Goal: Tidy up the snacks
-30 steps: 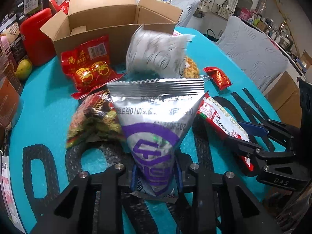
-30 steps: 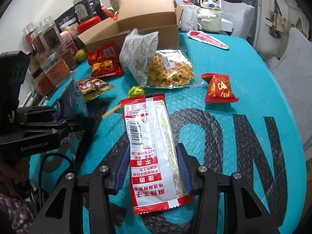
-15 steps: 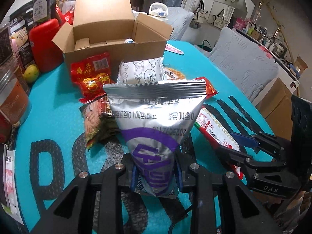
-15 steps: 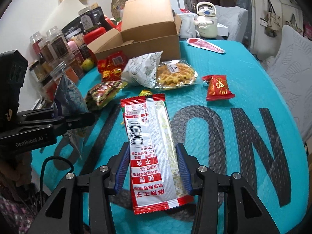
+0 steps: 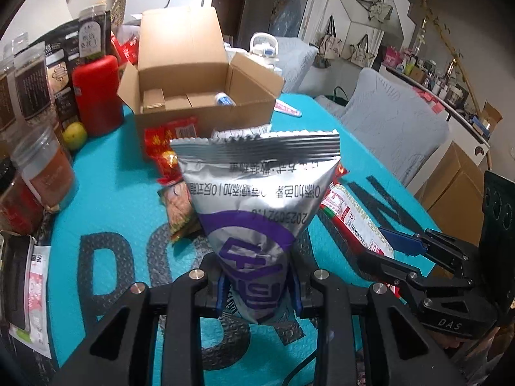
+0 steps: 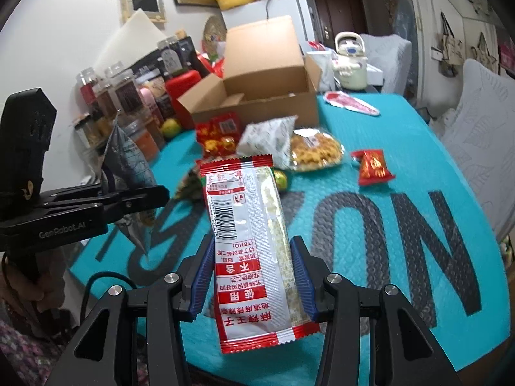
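Note:
My left gripper (image 5: 259,292) is shut on a silver and purple snack bag (image 5: 257,199), held upright above the teal table; it also shows in the right wrist view (image 6: 128,173). My right gripper (image 6: 252,281) is shut on a long red and white snack packet (image 6: 251,234), lifted off the table; the packet also shows in the left wrist view (image 5: 351,222). An open cardboard box (image 5: 199,96) stands at the far side, also seen in the right wrist view (image 6: 257,96).
On the table (image 6: 418,167) lie red candy bags (image 6: 219,132), a white leaf-print bag (image 6: 267,138), a waffle pack (image 6: 315,148), a small red packet (image 6: 373,167) and a green-gold candy (image 6: 280,180). Jars (image 5: 45,173) and a red canister (image 5: 96,96) line the left edge.
Both grippers have risen with their packets and now look more level. The box and the room behind show more fully, and the table items sit lower in view.

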Available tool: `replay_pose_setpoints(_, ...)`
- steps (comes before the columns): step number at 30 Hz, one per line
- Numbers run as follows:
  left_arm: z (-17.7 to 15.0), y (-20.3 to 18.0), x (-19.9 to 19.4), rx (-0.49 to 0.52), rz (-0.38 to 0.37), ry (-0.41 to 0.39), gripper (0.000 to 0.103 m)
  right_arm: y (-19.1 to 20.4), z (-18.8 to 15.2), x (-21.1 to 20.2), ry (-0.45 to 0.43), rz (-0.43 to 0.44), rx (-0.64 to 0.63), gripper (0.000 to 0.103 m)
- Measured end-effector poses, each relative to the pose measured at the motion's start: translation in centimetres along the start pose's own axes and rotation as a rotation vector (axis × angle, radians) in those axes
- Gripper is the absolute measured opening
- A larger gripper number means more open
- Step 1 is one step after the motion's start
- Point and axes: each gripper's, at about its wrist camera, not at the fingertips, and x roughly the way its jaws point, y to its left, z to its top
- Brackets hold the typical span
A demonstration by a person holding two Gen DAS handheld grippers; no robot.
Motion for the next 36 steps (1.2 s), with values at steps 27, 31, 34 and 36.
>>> replay_pose_setpoints(27,14.0,3.0,1.6,-0.016,0.034,-0.211,0.029,0.2,16.2,3.5,-0.162,0.034,-0.122,0.046)
replay_pose_setpoints(31,16.7,3.7,2.8,-0.017,0.043,-0.231,0.029,-0.1,18.7,4.8,-0.177,0.041,-0.138,0.046)
replay_pose_setpoints(34,18.3,4.3,3.5,-0.019,0.053,-0.248,0.029,-0.4,20.7,6.0,-0.189,0.042,-0.153,0.046)
replay_pose_setpoints(36,19.6,4.8,4.0,-0.020,0.061,-0.265,0.029,-0.7,22.0,7.0,-0.195,0.037,-0.165,0.046)
